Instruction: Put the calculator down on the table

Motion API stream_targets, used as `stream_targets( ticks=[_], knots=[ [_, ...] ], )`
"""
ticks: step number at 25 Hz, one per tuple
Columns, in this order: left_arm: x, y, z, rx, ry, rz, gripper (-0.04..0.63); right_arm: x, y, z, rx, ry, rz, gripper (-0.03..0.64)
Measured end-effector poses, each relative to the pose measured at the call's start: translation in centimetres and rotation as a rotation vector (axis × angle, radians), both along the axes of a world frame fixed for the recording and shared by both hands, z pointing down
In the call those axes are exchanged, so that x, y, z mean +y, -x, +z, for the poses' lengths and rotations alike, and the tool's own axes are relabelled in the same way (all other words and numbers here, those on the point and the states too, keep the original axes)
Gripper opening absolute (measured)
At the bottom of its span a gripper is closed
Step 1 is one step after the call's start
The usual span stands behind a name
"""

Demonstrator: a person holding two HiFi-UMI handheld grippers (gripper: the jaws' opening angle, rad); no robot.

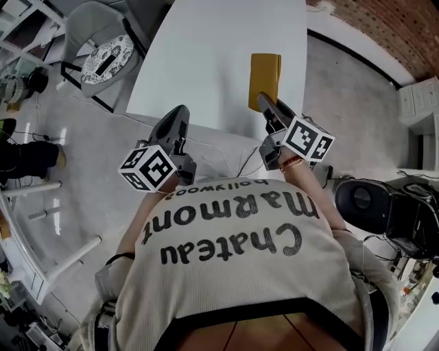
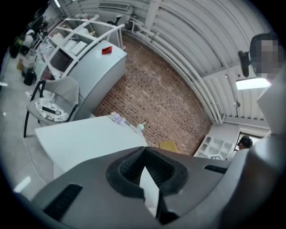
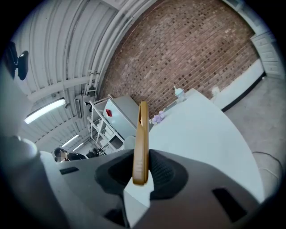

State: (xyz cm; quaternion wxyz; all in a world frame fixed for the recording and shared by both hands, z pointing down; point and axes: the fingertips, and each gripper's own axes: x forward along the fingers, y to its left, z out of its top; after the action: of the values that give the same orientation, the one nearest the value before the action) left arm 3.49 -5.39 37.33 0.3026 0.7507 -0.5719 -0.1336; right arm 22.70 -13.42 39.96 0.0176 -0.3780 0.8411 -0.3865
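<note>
Overhead, the thin mustard-yellow plastic calculator (image 1: 265, 75) hangs above the white table (image 1: 206, 55), its near end pinched by the right gripper (image 1: 266, 104). In its own view, the left gripper (image 2: 145, 155) is closed and empty. Right gripper view: edge-on, the calculator looks light, stiff and slick.

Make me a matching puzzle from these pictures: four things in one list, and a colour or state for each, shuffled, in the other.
Things:
1. calculator
2. left gripper
3. table
4. chair

Colour or state:
A. white top
B. grey, with a black-and-white patterned cushion on its seat
C. jaws together, nothing between them
D. mustard yellow, clamped on edge in the right gripper

Pairs: 1-D, 2-C, 3-A, 4-B.
</note>
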Motion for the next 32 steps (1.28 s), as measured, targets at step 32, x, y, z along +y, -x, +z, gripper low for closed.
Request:
stream_targets(
  ticks=[32],
  knots=[
    [-15.5, 20.9, 1.5, -0.103, 0.048, 0.065, 0.002, -11.1, 15.4, 9.8, 0.048, 0.306, 0.227, 0.091]
  ],
)
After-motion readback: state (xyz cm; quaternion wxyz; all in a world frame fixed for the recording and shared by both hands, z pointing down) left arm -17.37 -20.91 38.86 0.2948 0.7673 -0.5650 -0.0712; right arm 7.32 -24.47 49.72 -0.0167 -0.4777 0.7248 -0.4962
